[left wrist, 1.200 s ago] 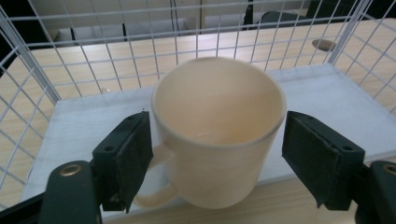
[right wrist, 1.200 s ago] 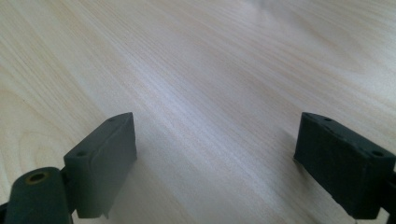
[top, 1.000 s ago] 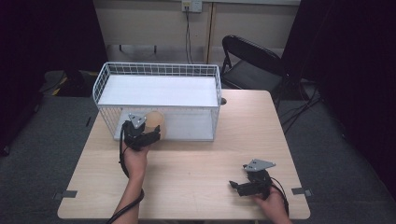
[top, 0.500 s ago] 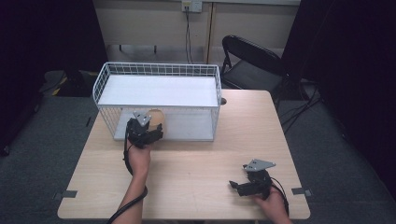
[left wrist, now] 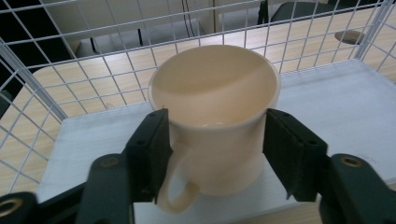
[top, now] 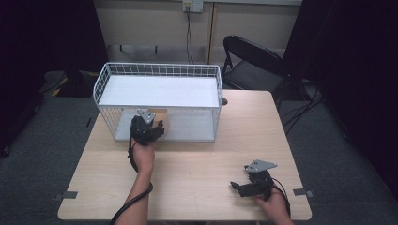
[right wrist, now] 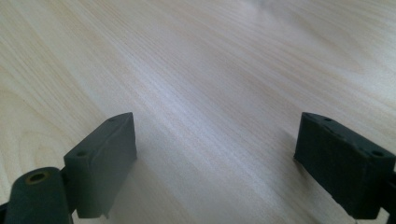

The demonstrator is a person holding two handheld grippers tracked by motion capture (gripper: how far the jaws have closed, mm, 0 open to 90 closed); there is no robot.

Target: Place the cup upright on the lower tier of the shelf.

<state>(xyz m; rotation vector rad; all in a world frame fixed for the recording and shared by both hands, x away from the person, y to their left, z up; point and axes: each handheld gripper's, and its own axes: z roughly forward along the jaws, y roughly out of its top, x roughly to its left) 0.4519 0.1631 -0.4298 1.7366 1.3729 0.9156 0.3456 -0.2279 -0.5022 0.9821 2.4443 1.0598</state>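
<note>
The left gripper (left wrist: 212, 140) reaches into the lower level of the white wire rack (top: 159, 70) at its front left corner; its 2 jaws have just been closing and now press both sides of a cream mug (left wrist: 215, 116), which stands upright on the rack's white bottom shelf (left wrist: 336, 98), handle toward the gripper; the right gripper (top: 241, 187) rests near the table's (top: 197, 159) front right corner, jaws wide apart with nothing between them.

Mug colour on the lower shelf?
Cream mug; clearest in the left gripper view.
</note>
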